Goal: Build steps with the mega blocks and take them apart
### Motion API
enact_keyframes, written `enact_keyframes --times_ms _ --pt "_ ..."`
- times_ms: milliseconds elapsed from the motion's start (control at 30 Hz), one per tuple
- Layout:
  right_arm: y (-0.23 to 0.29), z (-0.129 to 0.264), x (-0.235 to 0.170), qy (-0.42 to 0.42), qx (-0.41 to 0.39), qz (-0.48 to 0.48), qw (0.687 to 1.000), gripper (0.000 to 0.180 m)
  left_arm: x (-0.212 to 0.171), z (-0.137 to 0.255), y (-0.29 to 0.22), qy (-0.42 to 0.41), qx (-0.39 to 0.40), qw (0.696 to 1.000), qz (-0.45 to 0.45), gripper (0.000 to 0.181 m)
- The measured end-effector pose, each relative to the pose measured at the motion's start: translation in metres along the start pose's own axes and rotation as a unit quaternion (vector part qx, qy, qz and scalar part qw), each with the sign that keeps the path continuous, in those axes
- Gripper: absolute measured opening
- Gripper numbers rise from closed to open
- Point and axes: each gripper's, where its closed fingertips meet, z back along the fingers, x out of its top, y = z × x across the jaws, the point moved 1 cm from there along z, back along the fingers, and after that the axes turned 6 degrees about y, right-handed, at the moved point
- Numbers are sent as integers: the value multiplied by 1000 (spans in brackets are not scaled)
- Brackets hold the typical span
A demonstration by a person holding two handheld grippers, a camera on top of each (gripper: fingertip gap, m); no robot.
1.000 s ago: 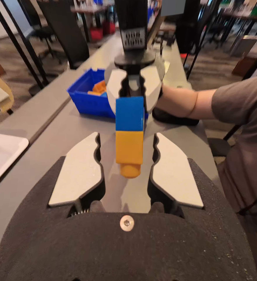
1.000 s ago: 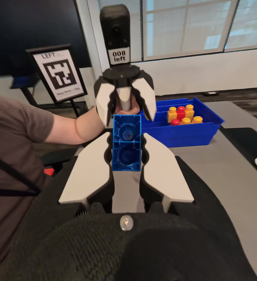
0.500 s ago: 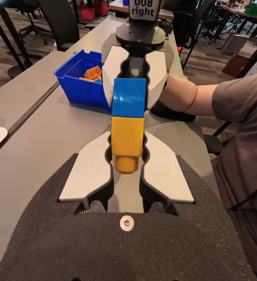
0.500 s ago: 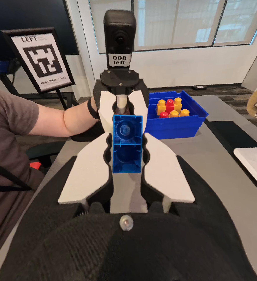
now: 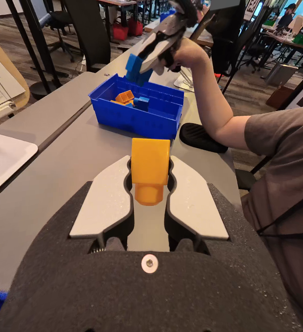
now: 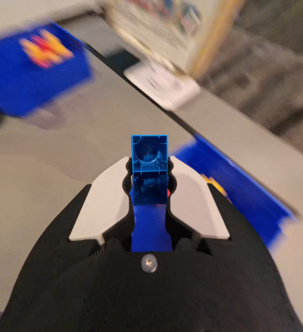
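Observation:
My left gripper (image 5: 149, 168) is shut on an orange block (image 5: 149, 161), stud end toward the camera, held above the grey table (image 5: 71, 161). My right gripper (image 6: 149, 168) is shut on a blue block (image 6: 149, 170), its hollow underside facing the camera. In the left wrist view the right gripper (image 5: 143, 59) holds that blue block (image 5: 135, 70) tilted down over the far rim of a blue bin (image 5: 138, 118). The two blocks are apart.
The blue bin holds loose orange and blue blocks (image 5: 129, 99). In the blurred right wrist view a second blue bin (image 6: 30, 77) with yellow and red blocks sits far left, another bin edge (image 6: 236, 188) is below right. A white stand base (image 5: 5, 158) is at left; a black pad (image 5: 201, 138) lies beside the bin. The tips of one gripper are about 30 cm away from the tips of the other.
The blue and orange blocks have come apart. My right gripper swung away with the blue block to above the bin. My left gripper stays shut on the orange block.

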Motion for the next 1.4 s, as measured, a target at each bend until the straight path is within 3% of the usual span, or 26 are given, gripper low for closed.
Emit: enact_keyframes --times_ms 67,167,267,333,433,533,600,700,800,833,867,933,1000,1067,1133,1233,1400 --pt "-40 -11 -39 71 -40 -50 995 38 -5 -10 -1 14 -4 1000 -2 37" --pt "-76 -38 -63 91 -54 -113 988 38 -13 -27 -3 37 -22 999 13 37" --pt "-95 -51 -62 80 -96 -107 986 48 -17 -37 -3 37 -39 998 42 37" --pt "-81 -45 -31 22 -106 -50 993 55 -15 -41 -4 20 -69 994 79 37" --pt "9 -30 44 -129 -36 129 983 58 -11 -43 -10 2 -128 983 135 37" --pt "155 -20 75 -257 65 371 890 59 -13 -47 -15 7 -157 975 158 36" --pt "222 -32 68 -266 61 480 834 60 -22 -53 -19 36 -158 974 158 36" --pt "274 -55 53 -249 50 552 794 64 -28 -61 -32 67 -179 970 149 37" --pt "293 -67 44 -243 71 561 788 61 -37 -70 -47 105 -194 967 129 37" --pt "295 -68 41 -239 84 562 787 50 -38 -72 -49 111 -188 969 118 37" --pt "295 -68 38 -231 95 564 787 42 -37 -74 -49 107 -180 971 112 38" --pt "286 -66 36 -206 95 566 793 37 -27 -69 -51 86 -181 974 105 61" --pt "265 -55 40 -191 75 561 802 36 -21 -52 -43 79 -157 980 92 62" --pt "228 -38 49 -173 44 531 828 36 -16 -23 -23 68 -91 991 74 66" --pt "172 -23 52 -142 4 474 869 36 -18 16 14 64 32 995 67 65" --pt "67 -18 25 -45 -55 350 934 36 -50 83 66 106 208 970 74 63" --pt "-53 -27 -58 70 -72 147 984 36 -109 131 113 190 303 929 95 62"
